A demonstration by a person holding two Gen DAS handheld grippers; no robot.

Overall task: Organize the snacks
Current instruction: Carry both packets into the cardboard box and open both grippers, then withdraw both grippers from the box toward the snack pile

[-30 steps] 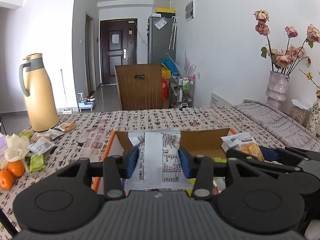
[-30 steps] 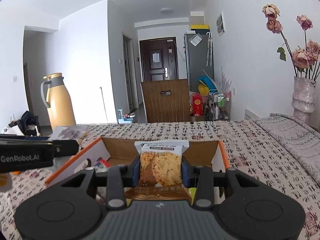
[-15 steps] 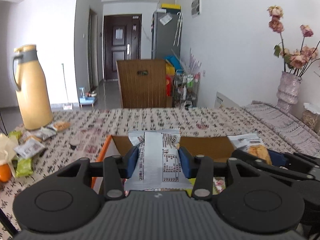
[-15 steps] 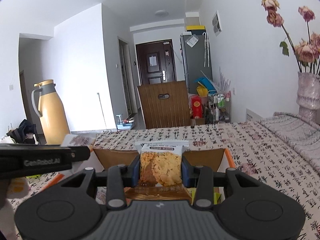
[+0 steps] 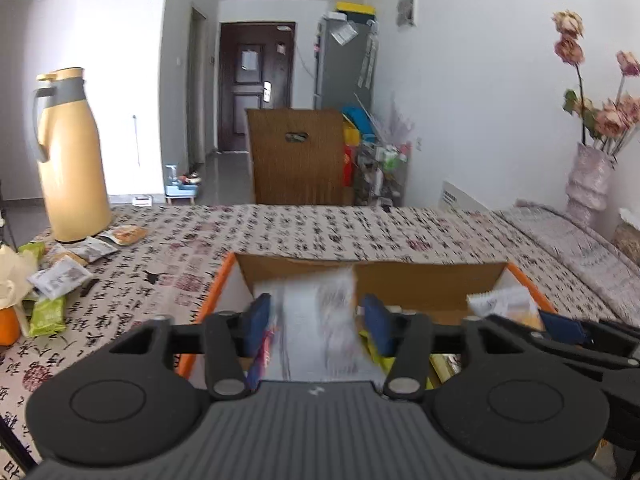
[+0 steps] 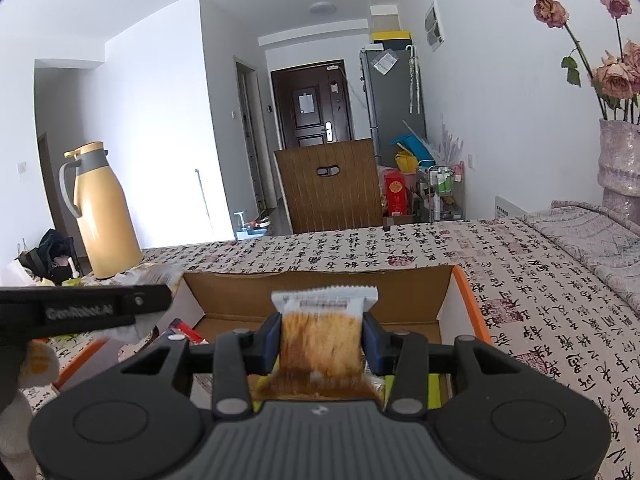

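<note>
An orange-edged cardboard box (image 5: 400, 276) lies open on the patterned tablecloth, with several snack packets inside. My left gripper (image 5: 316, 320) hangs over its left half and its jaws are opening. A white printed packet (image 5: 316, 332) sits blurred between them, clear of both pads and slipping down. My right gripper (image 6: 321, 340) is over the box (image 6: 320, 284) too, jaws opening. The cracker packet (image 6: 322, 320) between its pads is blurred and sliding down. The right gripper's fingers (image 5: 560, 328) also show in the left wrist view.
A yellow thermos jug (image 5: 72, 160) stands at the table's far left, with loose snack packets (image 5: 60, 276) and an orange (image 5: 8, 326) beside it. A vase of dried roses (image 5: 588, 184) stands at the right. A wooden chair back (image 5: 296, 156) rises behind the table.
Both grippers moved forward and lower over the box. Both jaws widened, the left far more, and both packets went from firmly held to blurred and slipping.
</note>
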